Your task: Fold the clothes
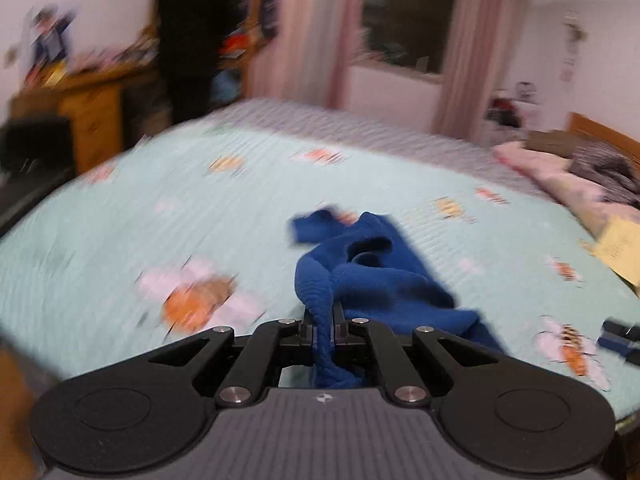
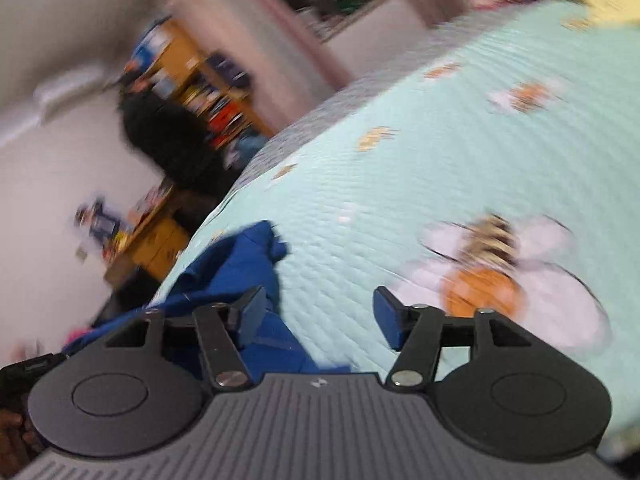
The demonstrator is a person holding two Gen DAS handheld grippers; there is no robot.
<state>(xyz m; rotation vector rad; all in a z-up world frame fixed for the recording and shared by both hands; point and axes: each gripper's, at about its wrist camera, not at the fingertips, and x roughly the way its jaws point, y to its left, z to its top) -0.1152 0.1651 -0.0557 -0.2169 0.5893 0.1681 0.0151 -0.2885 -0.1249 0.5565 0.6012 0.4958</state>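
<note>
Gripping a rope-like twist of blue fabric, the left gripper (image 1: 324, 320) is sitting with its jaws squeezed almost together, the cloth pinched between them and trailing back under the grey ribbed housing. That blue garment (image 1: 372, 268) is lying crumpled on the bed (image 1: 120, 216), bunched into soft ridges, one end stretching away toward the middle of the mattress; its waffle-like knit is looking thick and springy, the sort that is likely to sag rather than hold a crease. Judging by the taut strand, the pinch is serving to lift and drag an edge so the piece can be spread before any fold is made, so the folding is hardly begun.

Over on the other side, the right gripper (image 2: 320, 312) is standing with its jaws well apart and nothing caught between them. The blue garment (image 2: 236, 264) is lying just beside and partly behind its left finger, seemingly so a second corner can be taken. The bed cover is looking quilted in fine rows, pale mint, printed with orange and pink bee shapes (image 2: 504, 268). Both views are smeared, so finer detail is not showing
</note>
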